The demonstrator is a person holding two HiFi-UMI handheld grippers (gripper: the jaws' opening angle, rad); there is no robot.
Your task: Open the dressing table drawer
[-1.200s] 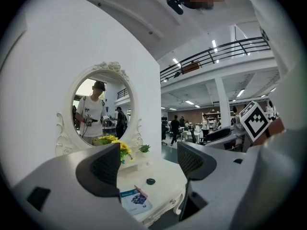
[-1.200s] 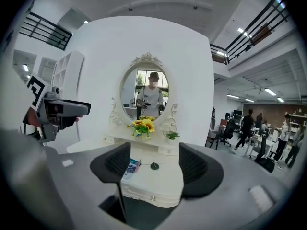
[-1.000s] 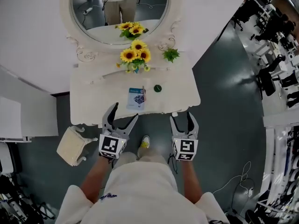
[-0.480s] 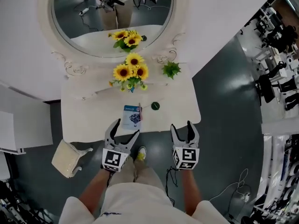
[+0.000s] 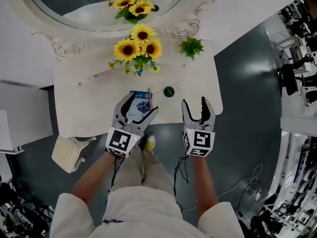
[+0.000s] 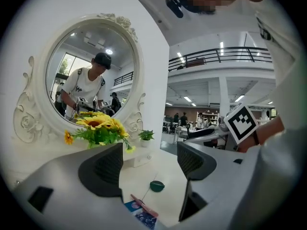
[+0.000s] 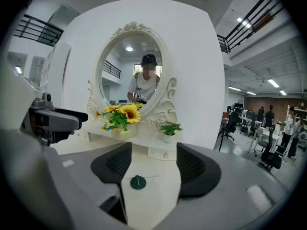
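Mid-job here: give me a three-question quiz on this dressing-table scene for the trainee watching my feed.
1. True or false: the left gripper is shut on the booklet.
2. In the head view, what lies on the dressing table just right of the booklet? A) a red cup B) a dark green round disc C) a hairbrush
3. Fill in: the jaws of the right gripper stand ____.
Key: 1 false, its jaws are apart and hold nothing; 2 B; 3 apart.
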